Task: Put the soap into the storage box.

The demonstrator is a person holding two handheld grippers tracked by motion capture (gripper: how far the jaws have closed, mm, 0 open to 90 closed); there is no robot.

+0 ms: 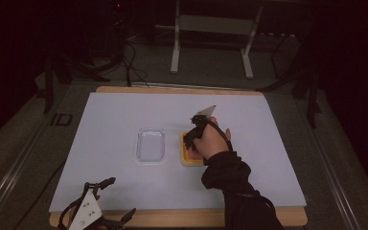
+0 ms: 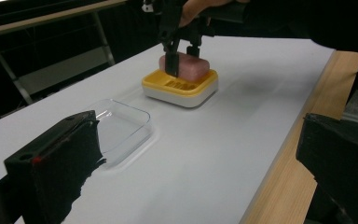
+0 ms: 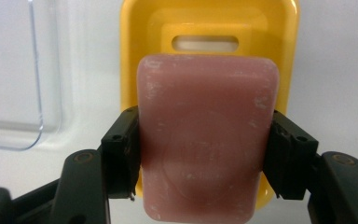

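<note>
High view: the right gripper (image 1: 191, 137) sits over a yellow soap dish (image 1: 186, 155) near the centre of the white table cover (image 1: 110, 187), held by the right hand (image 1: 212, 141); the soap is hidden beneath hand and gripper here. A clear plastic lid (image 1: 151, 144) lies just beside the dish on its left, apart from it. The left gripper (image 1: 110, 201) rests at the near left edge of the table, well apart from both, jaws spread with nothing between them. Left gripper view: its own two black jaws stand wide apart, empty, over the cover. Farther off, the right gripper (image 2: 182, 58) comes down on a pink soap bar (image 2: 191, 67) at the yellow dish (image 2: 182, 88); one jaw shows at each side of the bar. The clear lid (image 2: 121, 123) lies nearer. Right gripper view: the soap bar (image 3: 205, 140) sits squarely between the two jaws, one pad (image 3: 123, 154) pressed to each long side, clamped on it. The dish (image 3: 135, 46) lies directly behind the bar; whether the bar touches it cannot be told. The lid's corner (image 3: 9, 93) is at the left.
</note>
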